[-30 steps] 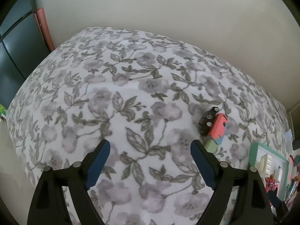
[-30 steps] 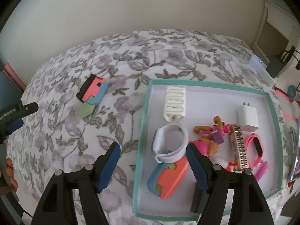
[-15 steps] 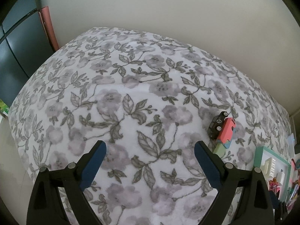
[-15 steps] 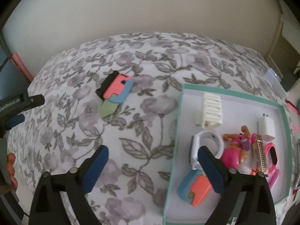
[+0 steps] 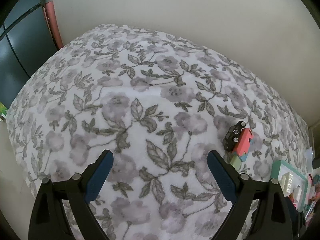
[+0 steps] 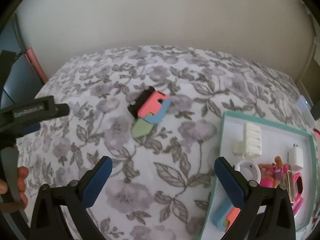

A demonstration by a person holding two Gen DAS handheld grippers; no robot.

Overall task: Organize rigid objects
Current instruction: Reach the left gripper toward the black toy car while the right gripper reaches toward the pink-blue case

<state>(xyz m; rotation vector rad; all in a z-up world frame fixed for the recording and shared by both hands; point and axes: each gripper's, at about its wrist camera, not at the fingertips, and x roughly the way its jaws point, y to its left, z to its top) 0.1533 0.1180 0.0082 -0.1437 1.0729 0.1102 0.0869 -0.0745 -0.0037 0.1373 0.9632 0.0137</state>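
Both tongs spread, empty | right tongs (image 6: pixel 163 166) face toy cluster (image 6: pixel 150 110) on floral counter (image 6: pixel 124 180) | looks light, stiff; pinch the flat pink sides | left tongs (image 5: pixel 160 160) idle

Dim, soft light; right view blurred; fisheye-warped edges

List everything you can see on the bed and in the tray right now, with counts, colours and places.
Floral grey-and-white blanket: one, covering the bed.
Black toy car: one, on the blanket beside the foam pieces.
Flat foam pieces: three, coral, blue and green, overlapping.
Teal-rimmed white tray: one, right side.
Cream ribbed piece: one, in tray.
White charger plug: one, in tray.
White ring band: one, in tray.
Left gripper: open.
Right gripper: open.
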